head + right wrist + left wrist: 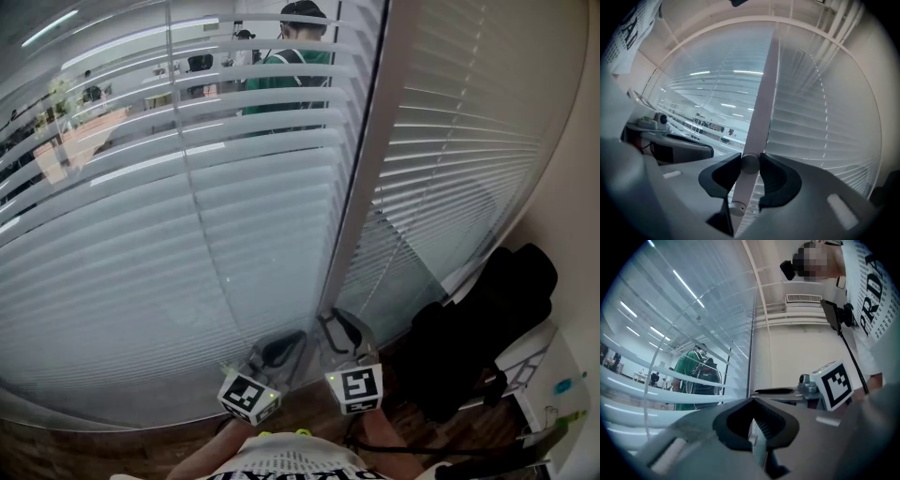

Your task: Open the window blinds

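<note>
White slatted blinds (141, 253) hang over the glass, their slats partly tilted so the room behind shows through the upper part. A second blind (469, 141) hangs right of the pale window post (361, 178). In the right gripper view my right gripper (750, 165) is shut on a white wand (740, 192), gripping a round knob on it. The head view has that gripper (336, 323) at the foot of the post. My left gripper (284, 344) sits just left of it, jaw tips together (753, 401). A pale strip shows between its jaws, unclear.
A person in a green top (286, 66) stands beyond the glass. A black chair (487, 328) stands close on the right, with a white desk edge (558, 370) beside it. Brown wooden floor (84, 450) runs below the window. A thin cord (211, 234) hangs in front of the left blind.
</note>
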A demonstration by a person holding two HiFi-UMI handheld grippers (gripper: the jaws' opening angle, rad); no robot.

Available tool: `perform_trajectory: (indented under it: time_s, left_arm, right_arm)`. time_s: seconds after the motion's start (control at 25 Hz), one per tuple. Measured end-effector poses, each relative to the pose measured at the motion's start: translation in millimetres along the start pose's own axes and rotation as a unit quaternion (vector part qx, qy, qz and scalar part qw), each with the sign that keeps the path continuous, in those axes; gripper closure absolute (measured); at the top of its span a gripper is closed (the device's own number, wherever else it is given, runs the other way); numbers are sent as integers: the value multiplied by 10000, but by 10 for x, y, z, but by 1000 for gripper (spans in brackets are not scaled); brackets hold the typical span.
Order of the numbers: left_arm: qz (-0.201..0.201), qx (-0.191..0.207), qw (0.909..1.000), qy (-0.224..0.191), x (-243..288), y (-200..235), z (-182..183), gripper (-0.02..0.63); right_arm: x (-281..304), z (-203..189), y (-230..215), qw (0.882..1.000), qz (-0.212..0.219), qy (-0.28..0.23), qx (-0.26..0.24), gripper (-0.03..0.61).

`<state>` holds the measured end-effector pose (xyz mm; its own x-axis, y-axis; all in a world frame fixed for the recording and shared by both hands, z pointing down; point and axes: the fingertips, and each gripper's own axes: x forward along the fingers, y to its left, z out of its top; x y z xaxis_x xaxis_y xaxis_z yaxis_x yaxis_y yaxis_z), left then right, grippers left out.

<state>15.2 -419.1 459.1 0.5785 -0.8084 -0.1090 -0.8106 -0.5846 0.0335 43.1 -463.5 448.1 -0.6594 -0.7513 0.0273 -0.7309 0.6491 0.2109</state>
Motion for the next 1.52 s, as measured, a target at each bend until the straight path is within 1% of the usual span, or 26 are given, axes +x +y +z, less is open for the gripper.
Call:
perform_trajectory:
  time_s: [0.2,0.32,0.44,0.6,0.72,0.8,0.84,0.96,1.08,1.32,1.52]
  left_arm:
    - [-46,166,9998,31,31,39,32,621]
    - [-25,145,9999,32,26,37,32,621]
    - [-20,101,9999,14,10,23,3,621]
    - [-78,63,9999,15,-3,15,-6,621]
    - [-59,59,10000,-20,-56,8,15,621]
    - [55,-135,9998,-134,-75,20,101,621]
    - [74,-166,9997,-139,-74,23,116,621]
    - [-16,-30,10000,-39,-25,25,62,621]
    - [-86,-71,9999,-76,-19,16,48,621]
    - [-56,-125,9998,-145,-75,0,-81,621]
    - [-30,-191,9998,-101,-44,21,50,621]
  right_arm:
    - [38,32,-64,9979,8,-88,648,443]
    - [29,39,-68,9948,36,-116,1015,443]
    - [12,15,-57,9935,36,-126,1132,443]
    - [-3,12,-62,9892,23,-138,1461,443]
    - [-17,-1,-16,9882,25,-127,1527,443]
    - [3,6,7,9878,78,-107,1550,443]
    - [15,11,6,9877,104,-89,1556,443]
    - [34,12,-35,9877,115,-7,1560,443]
    - [24,-5,-45,9873,52,40,1585,443]
    - [-1,-160,9,9862,53,74,1651,443]
    - [26,-58,-39,9855,5,60,1698,443]
